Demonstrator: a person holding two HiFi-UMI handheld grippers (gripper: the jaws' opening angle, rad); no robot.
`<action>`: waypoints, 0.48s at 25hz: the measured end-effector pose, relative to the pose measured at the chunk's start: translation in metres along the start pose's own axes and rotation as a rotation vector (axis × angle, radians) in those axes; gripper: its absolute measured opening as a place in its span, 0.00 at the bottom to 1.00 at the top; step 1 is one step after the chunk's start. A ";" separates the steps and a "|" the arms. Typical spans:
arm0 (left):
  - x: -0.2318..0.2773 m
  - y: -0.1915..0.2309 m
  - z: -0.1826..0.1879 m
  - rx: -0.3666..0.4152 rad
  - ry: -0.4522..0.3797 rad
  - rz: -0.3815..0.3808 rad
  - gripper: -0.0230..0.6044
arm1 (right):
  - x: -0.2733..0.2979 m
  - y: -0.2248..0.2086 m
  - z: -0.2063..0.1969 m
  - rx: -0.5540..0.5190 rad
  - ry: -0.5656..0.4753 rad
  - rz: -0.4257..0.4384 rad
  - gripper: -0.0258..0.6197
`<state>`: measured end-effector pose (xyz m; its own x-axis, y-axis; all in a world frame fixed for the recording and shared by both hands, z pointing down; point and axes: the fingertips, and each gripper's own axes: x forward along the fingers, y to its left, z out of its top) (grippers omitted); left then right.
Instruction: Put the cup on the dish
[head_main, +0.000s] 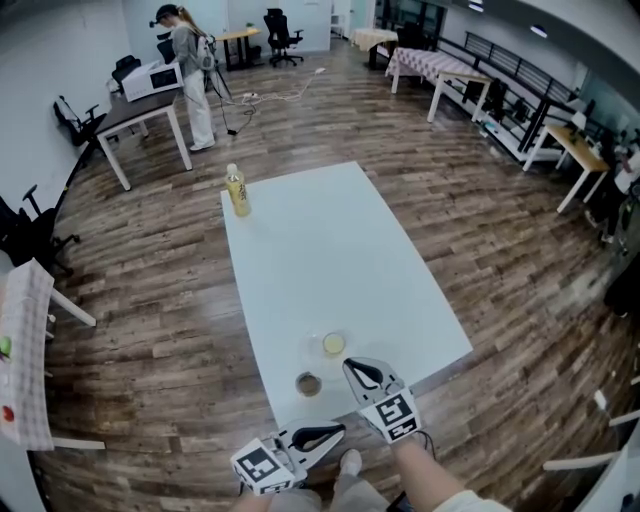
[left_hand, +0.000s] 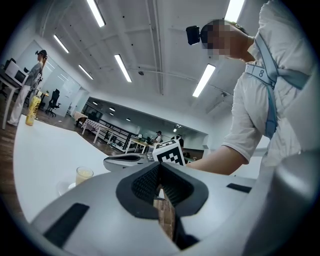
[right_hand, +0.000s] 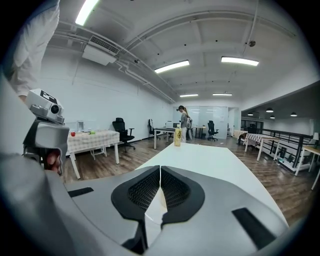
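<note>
Bottle (head_main: 237, 190) stands well beyond cup (head_main: 333, 344). My right gripper (head_main: 352, 368) and left gripper (head_main: 335, 432), both near it, are closed, empty.

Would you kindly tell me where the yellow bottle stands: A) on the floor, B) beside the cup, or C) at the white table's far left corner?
C: in the head view the yellow bottle stands upright at the far left corner of the white table.
</note>
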<state>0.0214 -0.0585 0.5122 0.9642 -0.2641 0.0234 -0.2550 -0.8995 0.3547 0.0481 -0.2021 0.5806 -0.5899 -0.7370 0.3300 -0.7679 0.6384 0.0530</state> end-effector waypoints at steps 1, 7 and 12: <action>-0.001 -0.001 0.001 0.002 0.002 0.001 0.04 | -0.003 0.002 0.003 0.003 -0.007 0.000 0.09; -0.008 -0.006 0.016 0.030 -0.014 0.004 0.04 | -0.026 0.018 0.029 0.012 -0.051 0.002 0.09; -0.016 -0.012 0.023 0.054 -0.016 0.000 0.04 | -0.046 0.026 0.046 0.004 -0.084 -0.001 0.09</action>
<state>0.0072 -0.0517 0.4862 0.9629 -0.2696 0.0080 -0.2592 -0.9168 0.3040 0.0445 -0.1616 0.5236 -0.6076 -0.7540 0.2496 -0.7697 0.6366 0.0492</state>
